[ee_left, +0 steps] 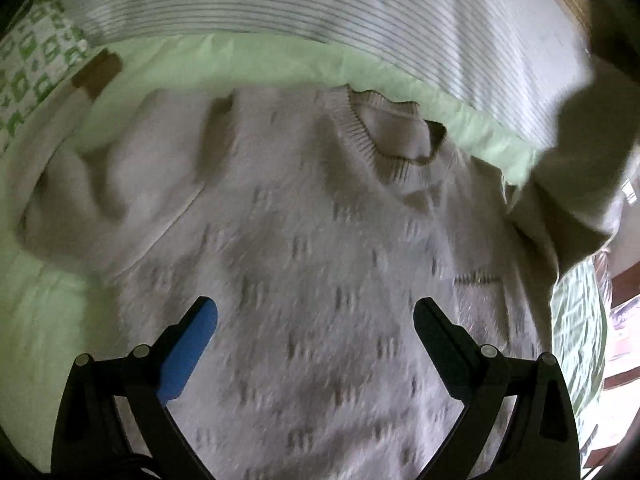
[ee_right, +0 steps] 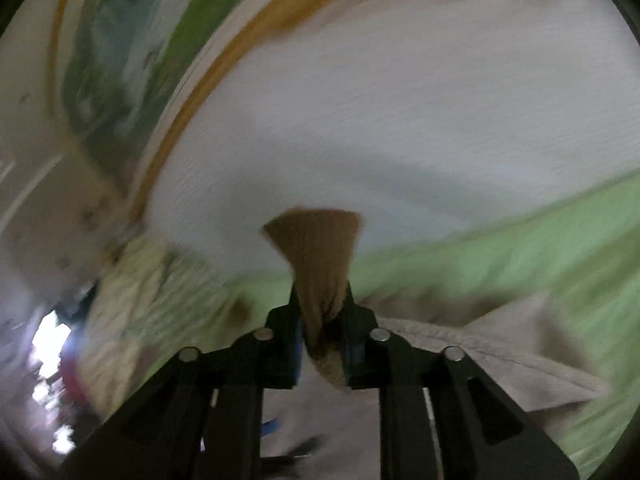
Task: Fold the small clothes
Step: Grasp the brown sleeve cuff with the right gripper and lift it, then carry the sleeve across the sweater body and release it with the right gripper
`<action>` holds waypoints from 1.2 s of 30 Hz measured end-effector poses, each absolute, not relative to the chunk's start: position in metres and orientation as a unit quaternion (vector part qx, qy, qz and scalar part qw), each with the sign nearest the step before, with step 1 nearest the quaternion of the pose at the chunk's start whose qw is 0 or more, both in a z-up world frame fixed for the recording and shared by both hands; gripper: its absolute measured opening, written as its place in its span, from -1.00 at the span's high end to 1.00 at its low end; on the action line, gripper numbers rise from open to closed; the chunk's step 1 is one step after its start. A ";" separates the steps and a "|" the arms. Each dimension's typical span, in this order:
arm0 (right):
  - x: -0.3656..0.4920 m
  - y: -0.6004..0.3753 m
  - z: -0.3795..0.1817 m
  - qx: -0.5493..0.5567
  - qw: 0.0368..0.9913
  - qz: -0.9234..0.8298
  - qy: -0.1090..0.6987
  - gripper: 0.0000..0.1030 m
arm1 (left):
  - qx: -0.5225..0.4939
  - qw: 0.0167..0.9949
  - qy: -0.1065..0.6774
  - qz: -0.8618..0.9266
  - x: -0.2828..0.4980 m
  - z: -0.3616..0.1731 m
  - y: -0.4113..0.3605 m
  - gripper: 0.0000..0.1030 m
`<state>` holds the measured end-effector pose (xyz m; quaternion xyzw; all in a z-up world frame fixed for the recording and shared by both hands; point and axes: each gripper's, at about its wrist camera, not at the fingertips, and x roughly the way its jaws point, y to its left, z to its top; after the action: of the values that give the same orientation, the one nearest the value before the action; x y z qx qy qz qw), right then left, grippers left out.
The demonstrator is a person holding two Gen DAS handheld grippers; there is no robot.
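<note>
My left fingers [ee_left: 316,312] hang spread wide above the pale beige knitted sweater [ee_left: 320,248] lying on the light green bedsheet [ee_left: 248,60]; my right fingers [ee_right: 320,304] clench its brown ribbed cuff [ee_right: 320,248].

Sweater [ee_left: 320,248]: I see a pale beige knit with small dark flecks, lying front up and flat on the green sheet [ee_left: 280,64].
Collar [ee_left: 384,136]: ribbed, toward the sheet's far edge.
Left sleeve [ee_left: 80,184]: bunched.
Brown cuff [ee_right: 316,256]: lifted, pinched.
</note>
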<state>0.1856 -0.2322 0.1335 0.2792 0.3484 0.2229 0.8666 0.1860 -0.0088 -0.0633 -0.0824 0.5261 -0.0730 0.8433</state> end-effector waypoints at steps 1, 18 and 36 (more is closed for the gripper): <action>0.187 -0.210 0.123 0.276 0.854 0.244 0.368 0.32 | -0.085 0.841 0.529 -0.071 0.181 -0.064 -0.004 -0.92; 0.113 -0.341 0.039 0.319 0.851 0.050 0.414 -0.12 | -0.235 0.776 0.584 -0.039 0.218 -0.114 0.017 -0.89; 0.198 -0.370 -0.044 0.241 0.832 0.016 0.500 -0.12 | -0.198 0.845 0.491 -0.082 0.173 -0.073 0.084 0.93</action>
<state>0.1976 -0.3704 -0.0440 0.2413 0.4998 0.0157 0.8317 0.1730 0.0836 -0.0730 -0.1982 0.4907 -0.0821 0.8445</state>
